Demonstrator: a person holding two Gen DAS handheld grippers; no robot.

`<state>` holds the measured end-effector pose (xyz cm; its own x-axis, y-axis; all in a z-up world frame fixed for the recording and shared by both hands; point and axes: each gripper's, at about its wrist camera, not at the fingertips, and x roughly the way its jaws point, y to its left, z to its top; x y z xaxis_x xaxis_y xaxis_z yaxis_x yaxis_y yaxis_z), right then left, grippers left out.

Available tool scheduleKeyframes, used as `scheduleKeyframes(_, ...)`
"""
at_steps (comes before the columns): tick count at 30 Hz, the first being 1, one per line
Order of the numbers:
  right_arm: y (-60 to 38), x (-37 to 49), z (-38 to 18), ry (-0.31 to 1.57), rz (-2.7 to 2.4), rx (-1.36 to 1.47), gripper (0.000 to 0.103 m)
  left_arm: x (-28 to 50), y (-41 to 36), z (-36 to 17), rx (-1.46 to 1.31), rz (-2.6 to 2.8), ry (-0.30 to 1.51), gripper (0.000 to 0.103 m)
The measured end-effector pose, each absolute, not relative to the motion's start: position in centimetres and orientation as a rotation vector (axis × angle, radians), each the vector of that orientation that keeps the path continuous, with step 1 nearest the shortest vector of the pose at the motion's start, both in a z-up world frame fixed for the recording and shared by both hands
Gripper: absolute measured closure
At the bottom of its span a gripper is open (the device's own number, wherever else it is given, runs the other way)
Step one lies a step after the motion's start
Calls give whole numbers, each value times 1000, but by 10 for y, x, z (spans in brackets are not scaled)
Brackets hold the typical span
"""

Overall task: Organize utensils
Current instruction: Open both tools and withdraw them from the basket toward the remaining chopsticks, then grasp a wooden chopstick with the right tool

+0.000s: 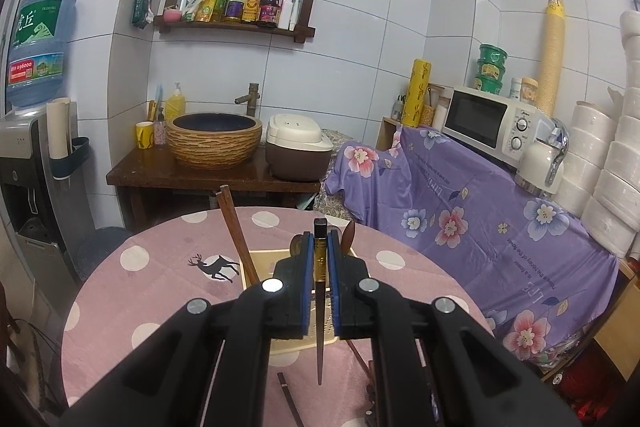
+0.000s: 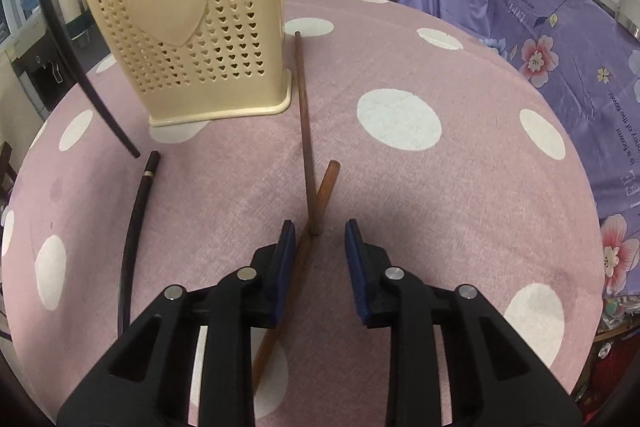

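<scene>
A: While the left gripper (image 1: pixel 320 259) clamps a black chopstick (image 1: pixel 319 307) tip-down beside the utensil holder (image 2: pixel 188 27), the right gripper (image 2: pixel 320 239) straddles two crossed brown chopsticks (image 2: pixel 306 131) on the tablecloth (image 2: pixel 440 187), jaws narrow, not yet pinching.

B: Risk?

A: Grabbing both, or skidding one. Long axes run away from the camera.

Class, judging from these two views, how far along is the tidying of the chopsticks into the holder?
Done: brown chopsticks already stand in the cream holder. In hand: the left gripper is shut on a black chopstick; the right gripper is open over two crossed brown chopsticks. Left: those two and another black chopstick on the table.
</scene>
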<state>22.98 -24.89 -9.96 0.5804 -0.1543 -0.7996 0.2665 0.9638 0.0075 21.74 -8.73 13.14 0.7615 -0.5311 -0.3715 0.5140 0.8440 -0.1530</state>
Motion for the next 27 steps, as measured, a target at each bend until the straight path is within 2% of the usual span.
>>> scheduleKeyframes(2, -250, 233, -99, 924, -244, 132, 90, 218, -87, 131, -40, -569, 417, 95)
scheduleKeyframes(5, -258, 231, -97, 933, -228, 168, 95, 218, -87, 132, -40, -569, 417, 95)
scheduleKeyframes(13, -293, 213, -92, 922, -208, 269, 96, 218, -85, 127, -40, -573, 423, 95)
scheduleKeyframes(18, -312, 199, -73, 843, -166, 331, 96, 217, -85, 126, -39, -577, 424, 95)
scheduleKeyframes(27, -330, 152, 2, 562, -113, 313, 96, 212, -83, 132, -44, -577, 407, 95)
